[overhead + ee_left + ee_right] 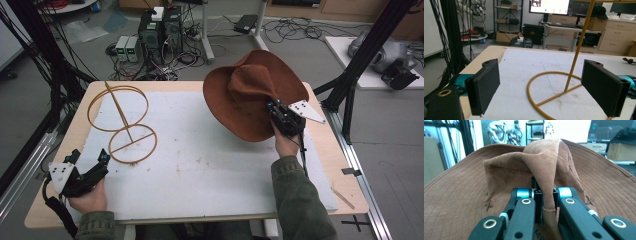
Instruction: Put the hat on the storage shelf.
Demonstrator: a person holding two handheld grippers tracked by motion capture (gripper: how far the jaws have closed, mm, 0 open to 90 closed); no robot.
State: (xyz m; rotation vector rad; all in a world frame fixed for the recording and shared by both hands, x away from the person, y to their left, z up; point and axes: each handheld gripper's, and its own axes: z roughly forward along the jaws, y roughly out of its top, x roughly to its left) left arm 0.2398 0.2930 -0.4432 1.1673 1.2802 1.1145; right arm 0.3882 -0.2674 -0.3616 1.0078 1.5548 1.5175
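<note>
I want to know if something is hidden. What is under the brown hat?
The brown hat is lifted and tilted, its crown pinched by the right gripper. Below its near brim shows only the white mat. The table under its far side is covered, so I cannot tell.

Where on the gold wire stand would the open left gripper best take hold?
The slanted stem, approached from the person's side by the left gripper. It is the thin bar rising above the flat base ring and already lies between the open jaws.
</note>
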